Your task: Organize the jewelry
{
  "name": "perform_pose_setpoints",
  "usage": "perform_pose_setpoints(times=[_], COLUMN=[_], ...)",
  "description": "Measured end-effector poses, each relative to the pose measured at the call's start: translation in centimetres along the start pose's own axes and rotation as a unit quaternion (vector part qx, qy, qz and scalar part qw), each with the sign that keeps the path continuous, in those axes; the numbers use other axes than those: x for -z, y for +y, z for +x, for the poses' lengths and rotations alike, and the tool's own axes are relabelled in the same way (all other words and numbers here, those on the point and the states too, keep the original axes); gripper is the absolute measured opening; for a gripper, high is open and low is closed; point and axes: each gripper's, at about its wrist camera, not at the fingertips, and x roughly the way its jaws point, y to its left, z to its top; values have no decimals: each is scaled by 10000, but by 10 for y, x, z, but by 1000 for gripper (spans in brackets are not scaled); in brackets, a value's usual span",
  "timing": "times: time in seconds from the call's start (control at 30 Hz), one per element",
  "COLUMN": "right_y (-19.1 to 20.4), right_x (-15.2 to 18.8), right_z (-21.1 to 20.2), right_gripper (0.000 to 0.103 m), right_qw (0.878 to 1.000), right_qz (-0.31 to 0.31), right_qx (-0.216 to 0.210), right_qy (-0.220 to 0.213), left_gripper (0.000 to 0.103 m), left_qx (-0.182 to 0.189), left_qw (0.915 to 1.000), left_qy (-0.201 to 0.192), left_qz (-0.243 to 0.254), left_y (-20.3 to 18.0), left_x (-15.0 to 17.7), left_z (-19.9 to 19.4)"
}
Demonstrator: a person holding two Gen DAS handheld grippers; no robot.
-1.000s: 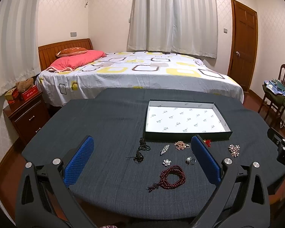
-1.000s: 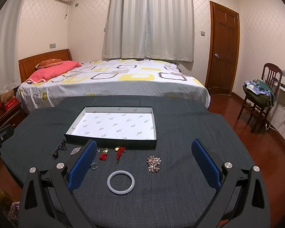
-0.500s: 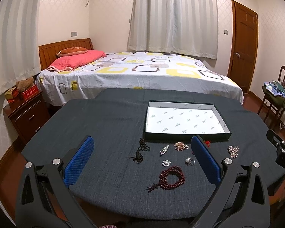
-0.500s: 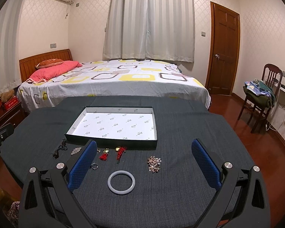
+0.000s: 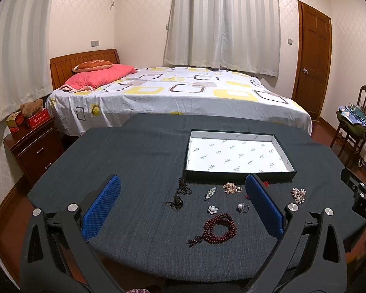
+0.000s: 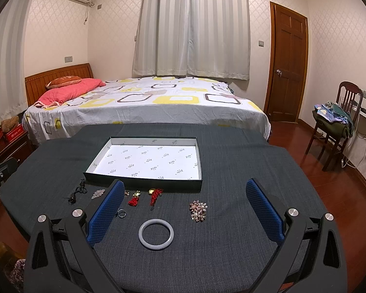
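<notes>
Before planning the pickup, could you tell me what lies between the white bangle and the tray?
In the right wrist view, two red tassel charms lie on the cloth between the bangle and the tray.

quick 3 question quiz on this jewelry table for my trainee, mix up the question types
1. True or false: the tray already holds some jewelry.
2. Multiple choice: in the right wrist view, what lies nearest between the right tongs? A) white bangle B) dark red bead bracelet C) pearl ring
3. Fill in: both the left tongs and the right tongs are ____.

Key: 1 false, every piece lies on the dark cloth; 2 A; 3 open, holding nothing.
</notes>
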Motion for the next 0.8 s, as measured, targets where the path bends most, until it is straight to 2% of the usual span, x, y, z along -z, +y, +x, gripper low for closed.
perform_pose_setpoints(times=[0.8], right_y=[0], right_x=[1], right_z=[0], right_gripper=[97], right_qw=[10000], right_qz=[4], right_qx=[4], right_qy=[-1], left_gripper=[100], left_qx=[10], left_qw=[10000], left_qy=[42], left_qz=[-14], left_y=[0], left_x=[3], left_z=[-2])
